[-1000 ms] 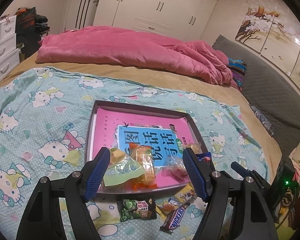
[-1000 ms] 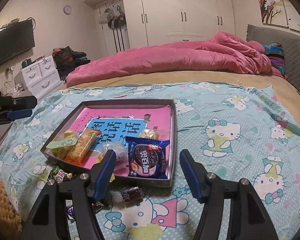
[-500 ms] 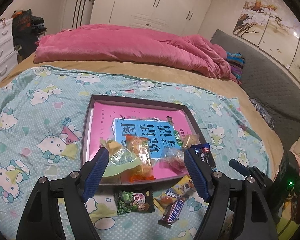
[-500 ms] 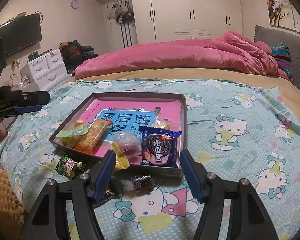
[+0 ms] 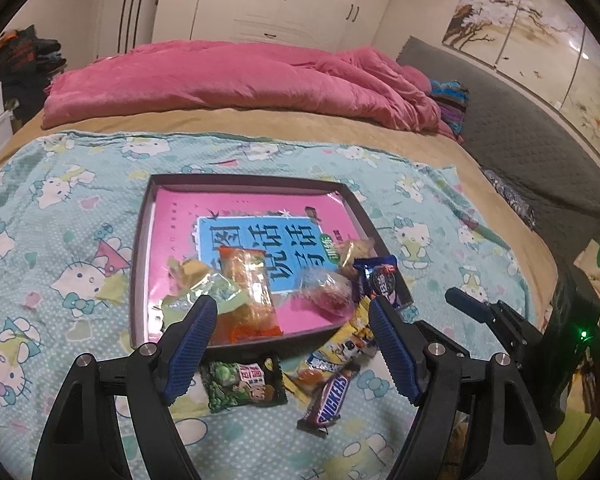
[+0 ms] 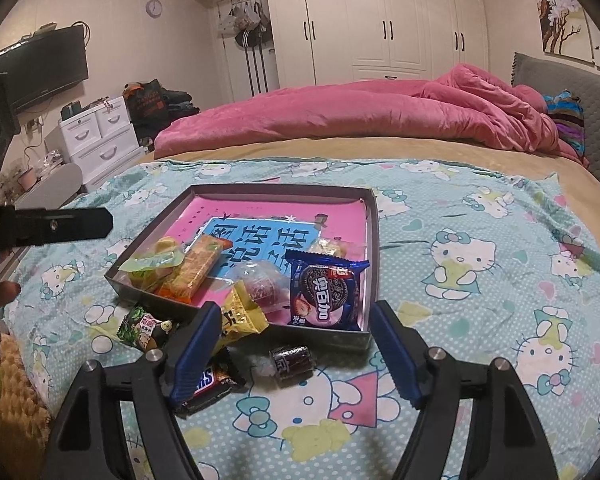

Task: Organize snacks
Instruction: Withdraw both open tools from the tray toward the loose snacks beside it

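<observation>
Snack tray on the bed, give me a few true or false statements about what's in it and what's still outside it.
1. The blue cookie packet lies inside the tray. True.
2. The Snickers bar is in the tray. False: it lies on the blanket in front of it.
3. The right gripper holds the small dark candy. False: it is open and empty.
4. The green packet lies outside the tray. True.
5. The tray is empty. False: several snacks lie inside.

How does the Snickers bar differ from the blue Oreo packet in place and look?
The Snickers bar lies on the blanket outside the tray; the Oreo packet is inside it. The Snickers bar is brown and narrow; the Oreo packet is blue and wider. Both are sealed.
</observation>
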`<state>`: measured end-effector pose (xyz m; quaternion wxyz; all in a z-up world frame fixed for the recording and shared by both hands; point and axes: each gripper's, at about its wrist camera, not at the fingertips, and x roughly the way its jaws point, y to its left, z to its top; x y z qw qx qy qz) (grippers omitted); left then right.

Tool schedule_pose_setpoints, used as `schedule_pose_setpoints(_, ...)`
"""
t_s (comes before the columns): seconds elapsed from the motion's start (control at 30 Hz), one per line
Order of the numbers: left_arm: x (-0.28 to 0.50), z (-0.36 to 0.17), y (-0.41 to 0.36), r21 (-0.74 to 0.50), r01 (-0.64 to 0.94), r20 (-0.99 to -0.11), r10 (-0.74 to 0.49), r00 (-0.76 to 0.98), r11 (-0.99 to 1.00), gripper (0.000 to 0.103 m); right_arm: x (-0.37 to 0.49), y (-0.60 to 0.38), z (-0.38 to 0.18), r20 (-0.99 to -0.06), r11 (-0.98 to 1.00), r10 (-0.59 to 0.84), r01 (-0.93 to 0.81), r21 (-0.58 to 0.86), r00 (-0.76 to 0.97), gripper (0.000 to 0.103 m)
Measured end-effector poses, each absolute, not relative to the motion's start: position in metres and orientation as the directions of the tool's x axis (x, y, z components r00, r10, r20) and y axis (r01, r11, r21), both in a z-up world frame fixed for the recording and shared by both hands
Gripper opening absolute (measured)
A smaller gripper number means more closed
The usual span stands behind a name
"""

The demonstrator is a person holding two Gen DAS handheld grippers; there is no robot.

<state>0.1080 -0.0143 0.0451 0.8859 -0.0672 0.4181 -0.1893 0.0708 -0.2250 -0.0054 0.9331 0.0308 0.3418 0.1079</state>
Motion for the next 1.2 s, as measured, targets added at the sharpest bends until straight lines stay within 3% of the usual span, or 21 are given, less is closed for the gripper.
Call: schedule_pose_setpoints(1.2, 0.096, 0.015, -0.041, -0.287, 0.342, -0.786, -0.424, 0.451, 0.895, 0.079, 0.063, -0.236, -0.008, -0.655, 0.98, 0.198, -0.137, 0.144, 0.729, 0.076)
